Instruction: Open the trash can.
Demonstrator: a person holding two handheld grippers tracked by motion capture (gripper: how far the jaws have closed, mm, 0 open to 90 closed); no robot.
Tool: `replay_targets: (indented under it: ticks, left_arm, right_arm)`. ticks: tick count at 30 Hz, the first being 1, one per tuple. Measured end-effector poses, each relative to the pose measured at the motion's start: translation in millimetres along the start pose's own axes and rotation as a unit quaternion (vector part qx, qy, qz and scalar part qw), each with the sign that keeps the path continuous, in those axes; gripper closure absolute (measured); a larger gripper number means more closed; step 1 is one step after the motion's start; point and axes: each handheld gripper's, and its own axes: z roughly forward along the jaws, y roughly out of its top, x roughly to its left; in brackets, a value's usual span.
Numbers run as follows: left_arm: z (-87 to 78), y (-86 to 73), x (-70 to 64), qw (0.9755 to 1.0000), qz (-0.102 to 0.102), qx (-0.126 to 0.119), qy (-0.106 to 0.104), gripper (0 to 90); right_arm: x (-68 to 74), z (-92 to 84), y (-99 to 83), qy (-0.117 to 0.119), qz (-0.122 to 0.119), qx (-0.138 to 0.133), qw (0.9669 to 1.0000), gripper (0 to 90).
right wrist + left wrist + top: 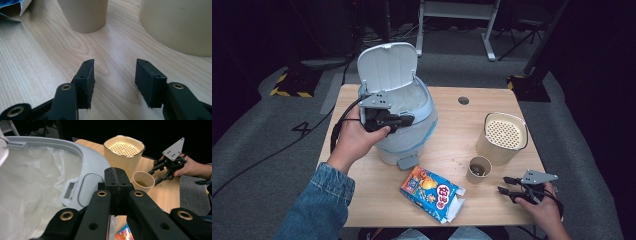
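A pale blue bin (422, 131) with a white liner (35, 185) stands at the table's left, its lid (387, 65) raised. My left gripper (404, 120) hovers over the bin's near rim (95, 162), shut with nothing between its pads. My right gripper (503, 185) rests low at the table's front right, open and empty, pointing at a small paper cup (478, 169) with brown residue. In the right gripper view the fingertips (86, 72) stand apart over bare wood, with the paper cup (85, 15) ahead. A blue snack box (432, 194) lies opened near the front edge.
A cream container (504, 136) with a perforated insert stands right of the paper cup; it appears as the cream container (180, 25) close ahead of the right jaws. The wooden table (452, 145) has a cable hole (463, 100) at the back. Cables trail on the grey floor at the left.
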Motion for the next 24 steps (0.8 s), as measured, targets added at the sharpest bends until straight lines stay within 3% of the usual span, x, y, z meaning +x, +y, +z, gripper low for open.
replay_targets:
  ticks: [2, 10, 16, 24]
  left_arm:
    - [0.1, 0.7, -1.4, 1.0000, 0.001, -0.001, 0.002, 87.4]
    - [-8.9, 4.6, -16.7, 0.9996, 0.008, -0.025, -0.003, 60.5]
    - [-15.1, 1.3, -26.4, 0.9996, 0.015, -0.025, 0.002, 39.6]
    - [-35.6, -20.5, -42.2, 0.9996, 0.020, -0.022, 0.003, 35.6]
  right_arm:
    - [0.0, 0.0, 0.0, 0.000, 0.000, 0.000, 1.0000, 50.0]
    - [0.0, 0.0, 0.0, 0.000, 0.000, 0.000, 1.0000, 49.9]
    - [0.1, 0.0, 0.0, 0.001, -0.001, 0.000, 1.0000, 49.3]
    - [0.1, 0.1, 0.0, 0.001, -0.001, 0.000, 1.0000, 48.9]
